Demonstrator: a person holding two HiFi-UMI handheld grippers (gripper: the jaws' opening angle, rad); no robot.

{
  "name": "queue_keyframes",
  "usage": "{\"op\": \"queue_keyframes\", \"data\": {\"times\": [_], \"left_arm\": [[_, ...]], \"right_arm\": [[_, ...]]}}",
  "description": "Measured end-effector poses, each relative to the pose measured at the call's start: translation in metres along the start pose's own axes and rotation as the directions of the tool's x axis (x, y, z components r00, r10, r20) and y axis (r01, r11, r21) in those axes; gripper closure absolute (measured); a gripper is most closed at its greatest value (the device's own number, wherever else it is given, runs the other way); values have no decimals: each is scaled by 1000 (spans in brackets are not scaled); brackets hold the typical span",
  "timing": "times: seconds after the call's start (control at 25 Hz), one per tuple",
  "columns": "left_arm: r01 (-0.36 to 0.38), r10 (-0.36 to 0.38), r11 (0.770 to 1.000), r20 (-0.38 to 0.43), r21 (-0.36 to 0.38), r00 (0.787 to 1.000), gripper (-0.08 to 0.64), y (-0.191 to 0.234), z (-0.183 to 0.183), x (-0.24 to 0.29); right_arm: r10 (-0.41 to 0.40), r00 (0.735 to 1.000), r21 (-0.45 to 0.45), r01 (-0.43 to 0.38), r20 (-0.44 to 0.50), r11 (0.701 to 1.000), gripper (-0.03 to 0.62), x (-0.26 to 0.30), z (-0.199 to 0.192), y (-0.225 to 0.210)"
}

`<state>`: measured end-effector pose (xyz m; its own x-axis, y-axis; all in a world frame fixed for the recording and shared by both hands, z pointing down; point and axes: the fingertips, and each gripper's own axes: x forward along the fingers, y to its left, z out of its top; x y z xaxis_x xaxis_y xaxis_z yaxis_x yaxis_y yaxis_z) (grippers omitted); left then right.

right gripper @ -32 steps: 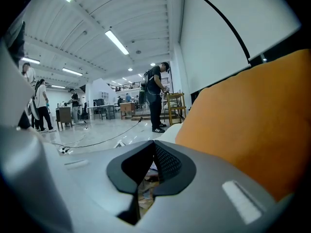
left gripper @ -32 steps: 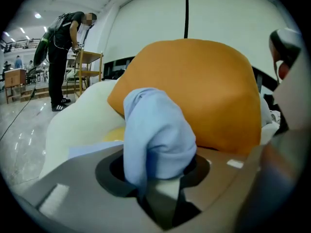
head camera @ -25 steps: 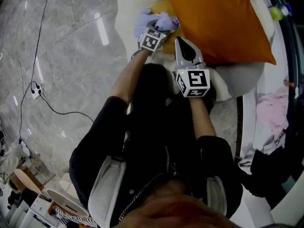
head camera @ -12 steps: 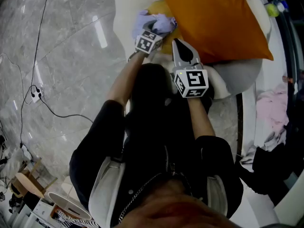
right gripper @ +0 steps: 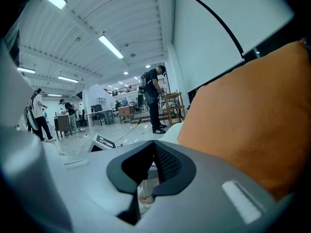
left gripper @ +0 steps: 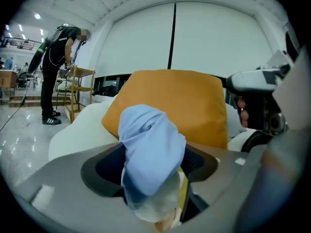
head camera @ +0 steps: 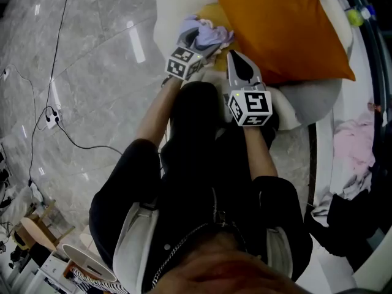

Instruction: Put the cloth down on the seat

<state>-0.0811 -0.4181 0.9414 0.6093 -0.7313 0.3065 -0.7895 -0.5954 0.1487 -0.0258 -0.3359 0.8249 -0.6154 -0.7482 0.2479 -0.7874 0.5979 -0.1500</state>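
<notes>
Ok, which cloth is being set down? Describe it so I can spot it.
Find the big orange cushion on the cream seat. At its left edge, a bunched cloth sits between the opening jaws of the left gripper. It is pale blue, unlike the pink clothes heaped far right.

- The orange cushion fills the back of the seat and walls off the way ahead and to the right.
- The cloth bunches in the gap of the opening left tongs, with the pads clear of it on both sides.
- The right tongs, tips together, sit just beside the cushion's lower edge, leaving only a narrow lane between the two tongs.
- Left of the seat the floor lies open, crossed by a cable.
</notes>
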Motion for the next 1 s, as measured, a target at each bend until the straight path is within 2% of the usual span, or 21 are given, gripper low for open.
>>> {"op": "queue_keyframes", "data": {"times": [0.12,0.2,0.28,0.44,0.6,0.64,0.68,0.84,1.0], "left_arm": [[18,-17,1000,-45,23,999,203,-5,1,-1],[33,-30,999,-78,36,996,128,-7,4,3],[43,-41,999,-63,32,997,85,-11,17,1],[21,-21,998,12,55,1000,81,-7,46,-4],[17,-17,997,-5,70,1000,88,-5,39,-4],[18,-17,997,-7,69,1000,118,-6,36,-5],[21,-21,998,-5,66,1000,185,-7,34,-7],[43,-44,997,21,57,999,532,-16,39,-15],[43,-44,996,12,74,999,549,-20,39,-16]], "right_arm": [[0,1000,7,0,9,1000,589,1,1,1],[0,1000,11,0,10,1000,589,1,0,0],[-1,1000,14,1,8,1000,589,-1,-1,0],[2,1000,17,-2,9,1000,589,0,-2,-2],[6,1000,18,-6,12,1000,589,0,-1,0],[6,1000,17,-6,11,1000,589,-1,-1,0],[6,1000,16,-6,11,1000,589,-1,-2,0],[6,1000,15,-6,15,1000,591,-2,-1,-1],[-3,1000,20,3,18,1000,591,-3,-2,-2]]}}
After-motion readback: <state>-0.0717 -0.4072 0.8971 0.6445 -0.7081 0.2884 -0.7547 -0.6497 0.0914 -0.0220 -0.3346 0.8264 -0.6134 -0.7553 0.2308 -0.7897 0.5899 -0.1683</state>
